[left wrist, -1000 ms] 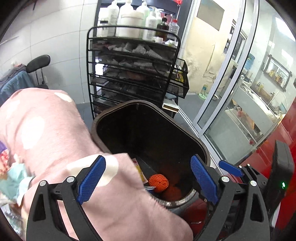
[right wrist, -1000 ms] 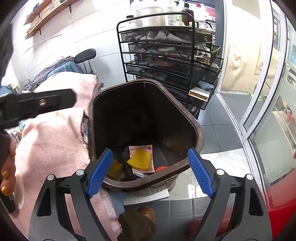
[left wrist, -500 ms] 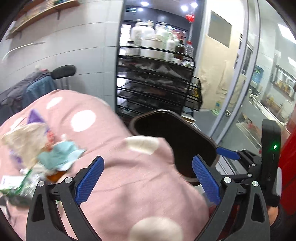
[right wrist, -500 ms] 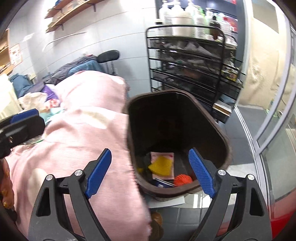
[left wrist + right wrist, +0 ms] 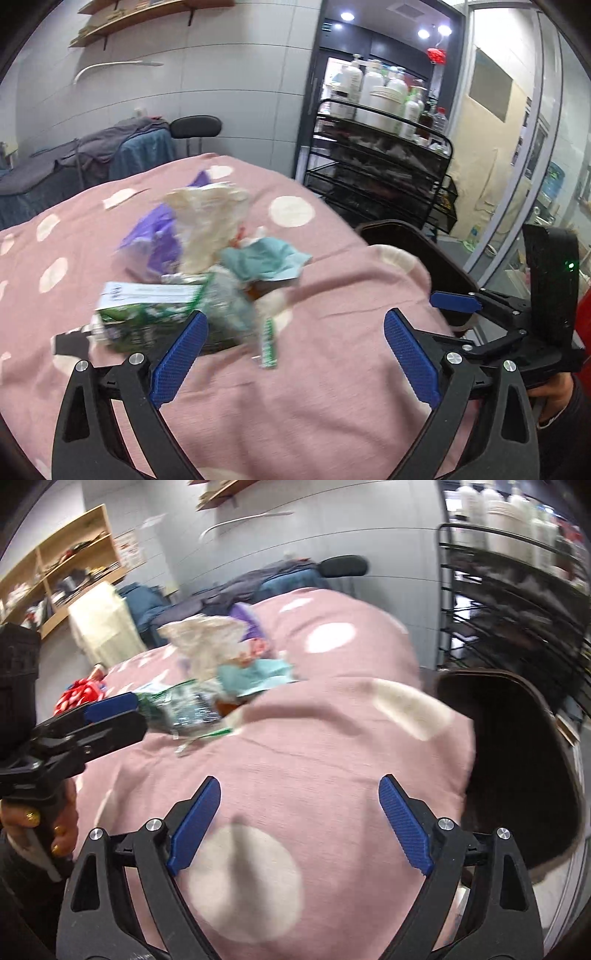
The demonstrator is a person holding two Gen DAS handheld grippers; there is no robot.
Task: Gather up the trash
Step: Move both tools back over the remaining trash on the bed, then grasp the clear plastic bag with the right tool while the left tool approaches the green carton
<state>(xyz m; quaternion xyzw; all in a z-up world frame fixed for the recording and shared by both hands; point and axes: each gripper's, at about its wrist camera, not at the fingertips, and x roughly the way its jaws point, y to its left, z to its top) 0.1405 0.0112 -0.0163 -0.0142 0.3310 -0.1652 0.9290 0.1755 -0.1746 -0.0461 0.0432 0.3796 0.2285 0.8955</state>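
Observation:
A heap of trash lies on a pink spotted blanket (image 5: 332, 387): a green-and-white carton (image 5: 147, 306), a purple bag (image 5: 155, 240), a crumpled cream wrapper (image 5: 207, 221), a teal cloth (image 5: 266, 258) and a green strip (image 5: 267, 343). My left gripper (image 5: 291, 349) hangs open just short of the heap, nothing between its fingers. My right gripper (image 5: 299, 825) is open over bare blanket (image 5: 295, 757), jaws still widening, with the heap (image 5: 207, 672) further back to its left. The dark brown bin (image 5: 517, 760) stands at the blanket's right edge.
A black wire rack (image 5: 384, 173) with white bottles stands behind the bin (image 5: 417, 243). A chair draped with clothes (image 5: 122, 147) is at the back wall. Wooden shelves (image 5: 59, 576) line the far left. A glass door (image 5: 517, 166) is on the right.
Both grippers swung left from the bin to the blanket. The trash heap came into view ahead of the left gripper. The bin slid to the right edge of both views.

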